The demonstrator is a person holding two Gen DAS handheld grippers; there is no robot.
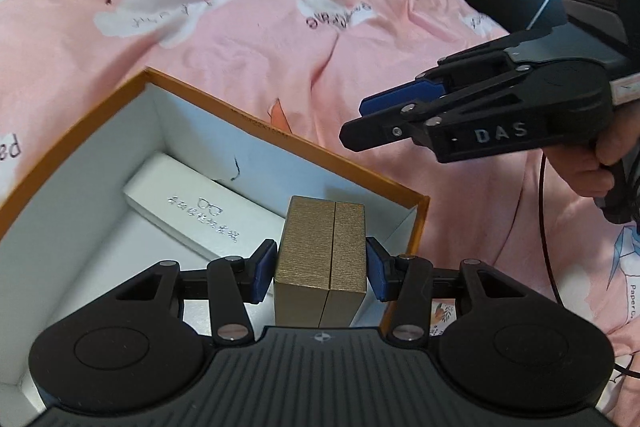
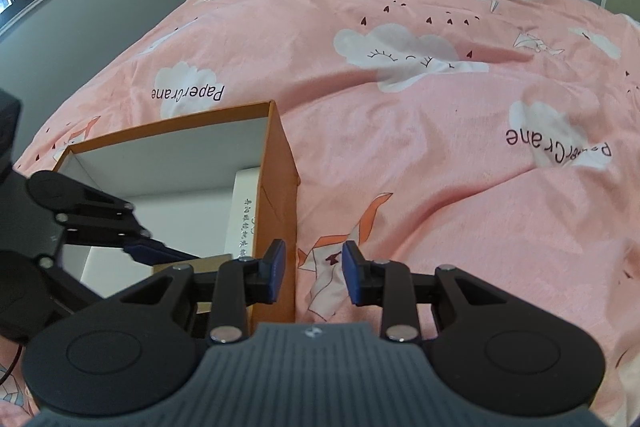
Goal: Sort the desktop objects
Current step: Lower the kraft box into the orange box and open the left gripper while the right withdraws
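- Bedspread (image 2: 400,107), pink, is showing no loose objects left to sort.
- Orange box (image 1: 280,143) is already holding a white glasses case (image 1: 200,215).
- Left gripper (image 1: 320,267) is clamping the gold box (image 1: 320,259) over the orange box, not yet released.
- Right gripper (image 2: 314,273) is hanging parted and empty.

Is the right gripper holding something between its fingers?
No, the right gripper has only the pink sheet showing between its open fingers.
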